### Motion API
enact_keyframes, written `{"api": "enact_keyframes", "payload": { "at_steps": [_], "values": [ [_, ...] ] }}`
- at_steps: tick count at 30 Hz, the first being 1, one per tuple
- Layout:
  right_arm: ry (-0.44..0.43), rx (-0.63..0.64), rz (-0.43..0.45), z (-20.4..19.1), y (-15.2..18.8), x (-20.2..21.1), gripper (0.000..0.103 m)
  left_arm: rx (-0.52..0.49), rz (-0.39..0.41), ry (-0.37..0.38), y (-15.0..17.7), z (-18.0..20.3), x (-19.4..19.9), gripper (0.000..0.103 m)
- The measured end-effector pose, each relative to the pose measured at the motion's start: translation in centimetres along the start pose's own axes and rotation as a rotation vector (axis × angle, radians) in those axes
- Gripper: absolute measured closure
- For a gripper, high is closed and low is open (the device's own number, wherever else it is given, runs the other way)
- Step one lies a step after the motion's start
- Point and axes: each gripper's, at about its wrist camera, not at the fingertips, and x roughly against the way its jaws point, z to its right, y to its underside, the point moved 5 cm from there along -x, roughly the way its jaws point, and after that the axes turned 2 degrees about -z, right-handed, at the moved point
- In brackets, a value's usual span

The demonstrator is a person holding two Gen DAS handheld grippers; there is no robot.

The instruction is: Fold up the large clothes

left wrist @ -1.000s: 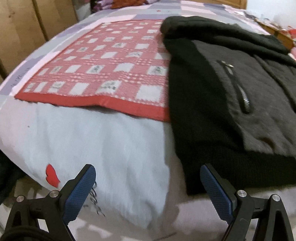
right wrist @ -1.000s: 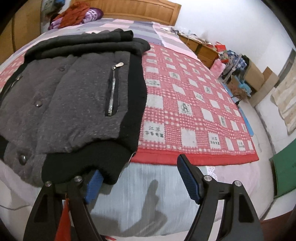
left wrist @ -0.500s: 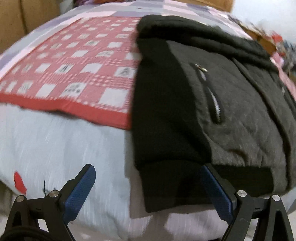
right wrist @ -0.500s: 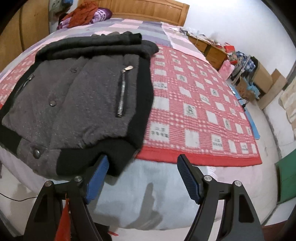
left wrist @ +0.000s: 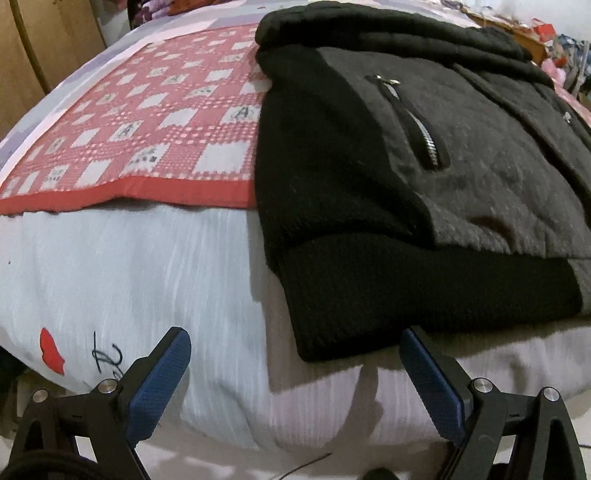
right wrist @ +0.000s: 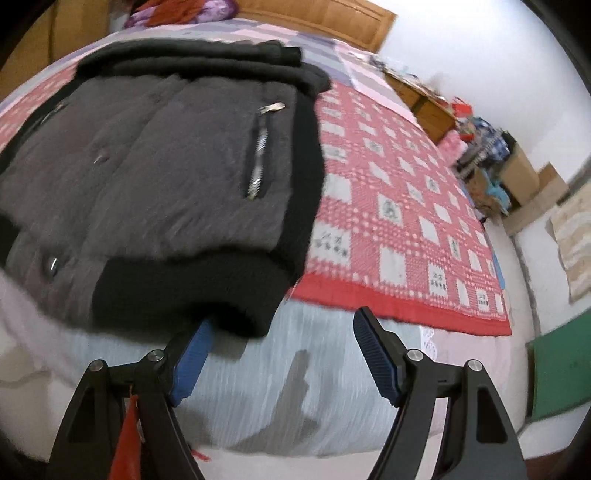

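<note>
A large grey padded jacket (left wrist: 461, 155) with black knit sleeves and hem lies flat on the bed, zipped pockets facing up. My left gripper (left wrist: 293, 341) hangs open just before the jacket's near left hem corner (left wrist: 332, 332), which sits between the blue pads without touching them. In the right wrist view the same jacket (right wrist: 159, 166) fills the left half. My right gripper (right wrist: 282, 321) is open at the right hem corner (right wrist: 236, 310). Its left fingertip is tucked under the black hem, and its right finger stands free over the sheet.
A red checked blanket (left wrist: 147, 122) (right wrist: 388, 206) lies under the jacket on a pale sheet (left wrist: 129, 266) that drapes over the bed's near edge. Wooden headboard (right wrist: 332, 22) at the far end. Boxes and clutter (right wrist: 491, 158) line the right wall; a green board (right wrist: 561, 369) stands lower right.
My left gripper has slid right along the bed's edge, bringing the jacket's left hem corner between its pads. The right gripper has edged closer, its left fingertip now under the hem.
</note>
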Motion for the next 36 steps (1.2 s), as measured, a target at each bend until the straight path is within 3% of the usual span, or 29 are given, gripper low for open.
{"api": "enact_keyframes", "payload": {
  "at_steps": [3,7,15,20,24,26,31,36],
  "values": [
    [-0.005,-0.105,0.025,1.7,-1.7,0.1,0.025,0.015,0.023,-0.021,-0.3,-0.7,0.3,0.008],
    [0.000,-0.100,0.047,2.0,-2.6,0.5,0.025,0.048,0.051,-0.046,-0.6,-2.0,1.1,0.008],
    [-0.010,-0.106,0.022,1.5,-2.8,0.3,0.026,-0.075,0.023,-0.021,0.8,0.2,0.9,0.008],
    [-0.011,-0.078,0.028,1.7,-3.0,0.2,0.025,0.012,0.018,-0.064,-0.2,-1.0,-0.3,0.008],
    [-0.008,-0.054,0.037,1.7,-3.2,0.3,0.025,0.066,0.058,-0.081,-1.2,-2.4,0.0,0.007],
    [-0.013,-0.060,0.033,1.8,-3.2,0.0,0.025,0.059,0.054,-0.095,-1.2,-2.2,0.3,0.009],
    [-0.020,-0.070,0.017,1.8,-2.9,-0.4,0.025,-0.083,0.022,-0.056,0.5,0.5,0.3,0.009],
    [-0.021,-0.063,0.019,1.7,-2.9,-0.5,0.025,0.013,0.065,-0.099,-2.0,-0.9,-0.7,0.011]
  ]
}}
